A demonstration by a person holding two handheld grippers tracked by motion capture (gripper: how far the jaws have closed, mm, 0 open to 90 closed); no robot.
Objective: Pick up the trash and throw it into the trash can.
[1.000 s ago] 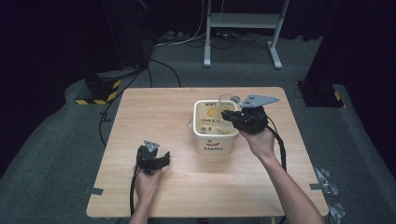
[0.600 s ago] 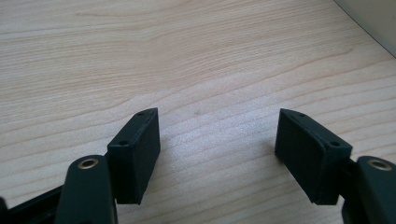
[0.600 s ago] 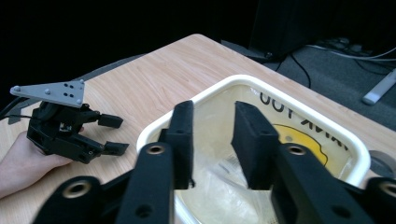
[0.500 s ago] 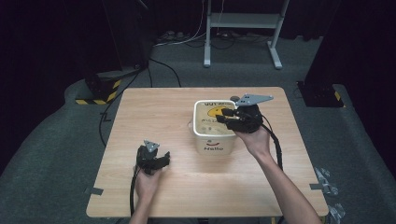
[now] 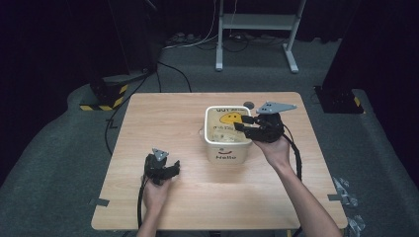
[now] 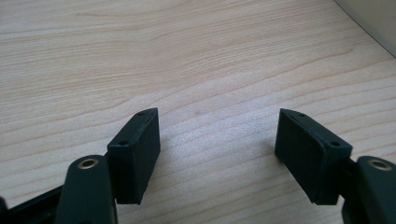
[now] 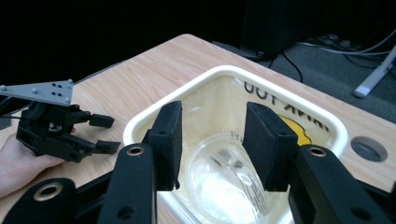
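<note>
Inside the tub (image 7: 219, 74), something clear (image 7: 224, 172) is hard to identify

- The right gripper (image 5: 245, 124), black with a grey three-cornered plate on top, has moved leftward from the right rim of the cream square plastic tub (image 5: 228, 148) printed with a yellow smiley face to a spot over its opening.
- Its jaws now reach over the tub's inside, a modest gap between them; the right gripper view looks past them onto a clear, glassy round object (image 7: 224, 179) at the tub's bottom.
- The hand (image 5: 273, 148) holding it has followed, closer to the tub's near right corner.
</note>
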